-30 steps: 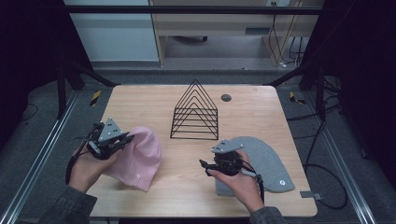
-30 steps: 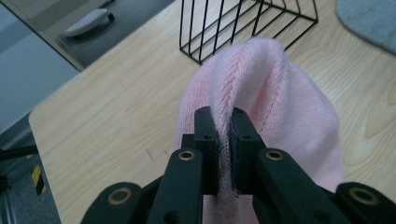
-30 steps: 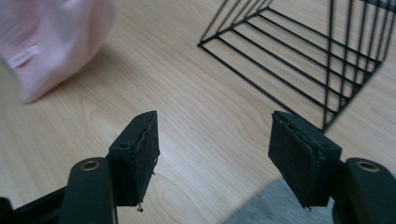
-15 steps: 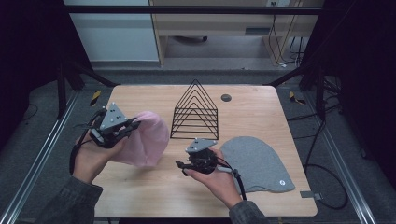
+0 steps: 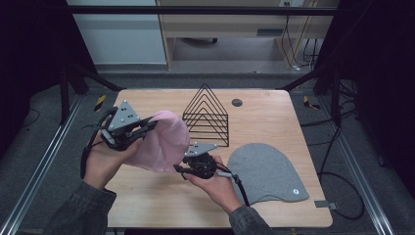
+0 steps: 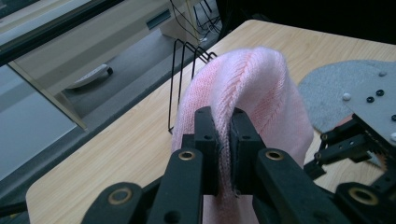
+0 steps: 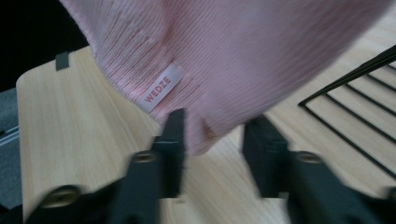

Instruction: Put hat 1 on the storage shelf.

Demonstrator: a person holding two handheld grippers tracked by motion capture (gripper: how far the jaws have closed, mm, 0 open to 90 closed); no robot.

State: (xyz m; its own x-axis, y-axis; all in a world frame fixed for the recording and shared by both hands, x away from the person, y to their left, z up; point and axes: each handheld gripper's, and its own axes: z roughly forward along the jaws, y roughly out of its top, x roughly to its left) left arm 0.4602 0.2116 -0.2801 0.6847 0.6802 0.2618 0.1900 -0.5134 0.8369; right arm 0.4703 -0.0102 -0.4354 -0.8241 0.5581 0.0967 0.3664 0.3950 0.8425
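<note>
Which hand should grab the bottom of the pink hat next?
Probably the right. The right gripper is open with the pink hat hanging right at its jaws. The left gripper is already shut on the hat's edge, holding it up off the table.

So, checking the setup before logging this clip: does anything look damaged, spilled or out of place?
Nothing stands out. The pink knitted beanie hangs intact from the left claw, and the grey felt hat lies flat beside the upright black wire rack.

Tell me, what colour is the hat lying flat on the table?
Grey hat, best seen in the high view.
</note>
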